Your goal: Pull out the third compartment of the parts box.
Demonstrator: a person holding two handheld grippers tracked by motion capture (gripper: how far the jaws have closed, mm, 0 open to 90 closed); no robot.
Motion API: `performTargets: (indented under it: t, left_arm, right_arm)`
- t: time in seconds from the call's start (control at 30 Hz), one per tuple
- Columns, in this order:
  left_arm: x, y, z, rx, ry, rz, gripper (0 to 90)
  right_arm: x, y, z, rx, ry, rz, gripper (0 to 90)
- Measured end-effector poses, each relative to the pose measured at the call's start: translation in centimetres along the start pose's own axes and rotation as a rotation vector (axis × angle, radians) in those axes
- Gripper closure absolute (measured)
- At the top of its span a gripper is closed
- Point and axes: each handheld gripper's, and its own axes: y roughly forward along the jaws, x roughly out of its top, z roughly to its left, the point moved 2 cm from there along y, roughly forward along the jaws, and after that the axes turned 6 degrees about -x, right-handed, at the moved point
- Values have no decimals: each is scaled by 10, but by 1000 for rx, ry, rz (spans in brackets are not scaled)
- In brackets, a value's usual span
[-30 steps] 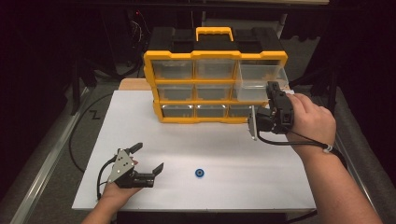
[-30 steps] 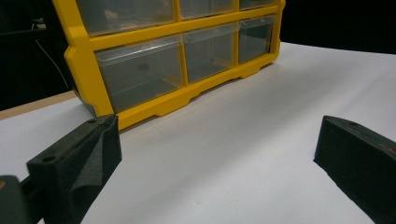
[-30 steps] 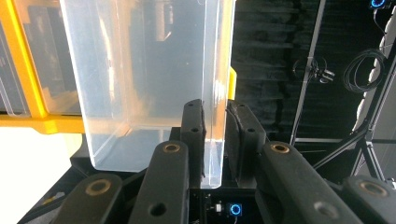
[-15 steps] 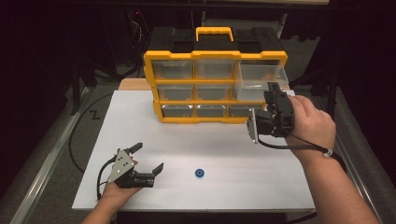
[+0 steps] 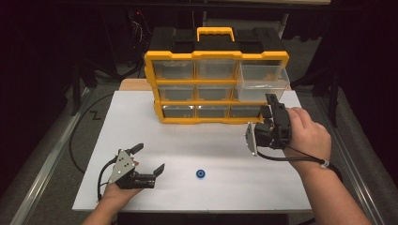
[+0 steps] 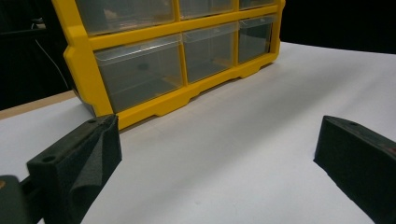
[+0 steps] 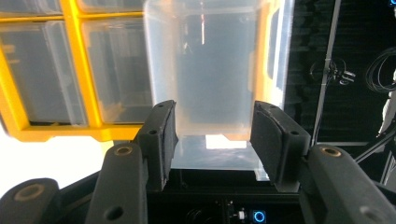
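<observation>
The right gripper [image 5: 268, 108] hangs just in front of the clear drawer [image 5: 261, 82] that is pulled out of the top right bay of the yellow organizer [image 5: 216, 86]; its jaws have just been opening and stand parted, with nothing between them. In the right gripper view its fingertips [image 7: 212, 135] frame the drawer's [image 7: 205, 70] front without touching it, the drawer's lower edge lying just beyond the pads. The hand [image 5: 305, 133] behind the gripper sits to the right of the organizer's bottom row. The organizer stands at the far edge of the white board [image 5: 141, 122], its other drawers pushed in. Well in front of the organizer, toward the near edge, lies a small blue ring [image 5: 201, 174], alone on the board. Further left of the ring, and well apart from the organizer's left corner, the left gripper [image 5: 149, 161] rests on the board with its jaws spread wide and empty; in the left gripper view the organizer's [image 6: 154, 70] bottom row shows beyond its open jaws.
</observation>
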Motion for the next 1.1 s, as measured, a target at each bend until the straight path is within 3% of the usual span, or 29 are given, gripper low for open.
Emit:
performTargets:
  t: [0.13,0.47,0.7,1.1]
  left_arm:
    - [0,0,0,0,0,-1,12]
    - [0,0,0,0,-1,1,12]
    - [0,0,0,-1,3,1,12]
    - [0,0,0,-3,2,0,14]
  right_arm:
    - [-1,-2,7,12,0,1,485]
    - [-4,-10,40,63,5,5,434]
    - [-5,-14,57,77,5,-8,420]
    - [-8,-21,97,105,10,-7,411]
